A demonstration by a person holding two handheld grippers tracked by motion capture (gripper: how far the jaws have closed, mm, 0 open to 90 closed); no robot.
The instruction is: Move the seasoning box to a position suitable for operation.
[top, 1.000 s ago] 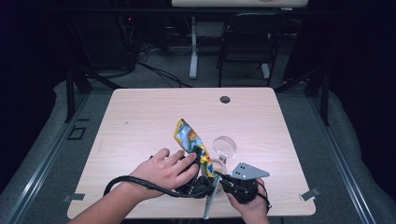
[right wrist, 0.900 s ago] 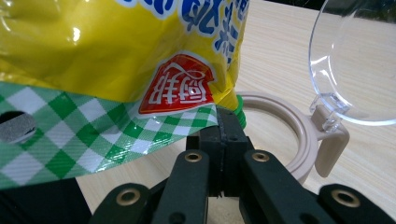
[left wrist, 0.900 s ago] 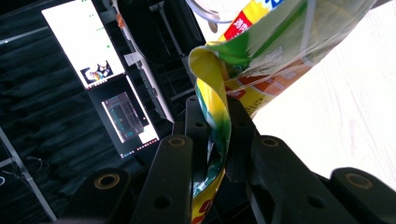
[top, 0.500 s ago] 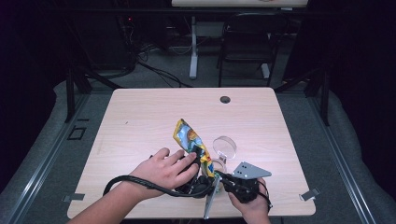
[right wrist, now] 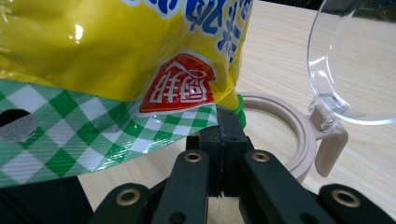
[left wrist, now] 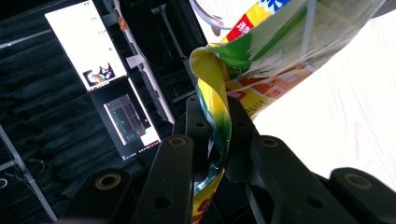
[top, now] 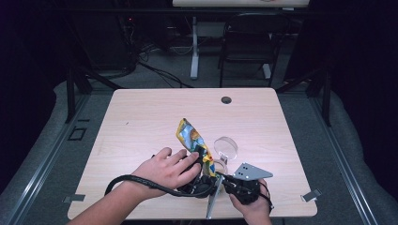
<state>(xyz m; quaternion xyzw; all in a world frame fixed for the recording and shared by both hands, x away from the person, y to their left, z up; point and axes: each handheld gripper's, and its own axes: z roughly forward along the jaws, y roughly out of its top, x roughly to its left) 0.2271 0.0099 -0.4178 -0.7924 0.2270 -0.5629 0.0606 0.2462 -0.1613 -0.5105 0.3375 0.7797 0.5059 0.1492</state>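
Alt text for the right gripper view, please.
The right gripper, jaws shut, pinches the green-checked bottom edge of a yellow snack bag above a wooden table. Behind it sits a beige container rim with a hinged clear lid standing open.

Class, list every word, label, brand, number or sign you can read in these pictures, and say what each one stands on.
Red seal-shaped logo with white Chinese characters, on the yellow and green-checked plastic snack bag: too stylised to read.
Blue characters along the bag's top edge in the right gripper view: cut off, unreadable.
Red band on the bag in the left gripper view: blurred.
Two lit monitor screens: too small to read.
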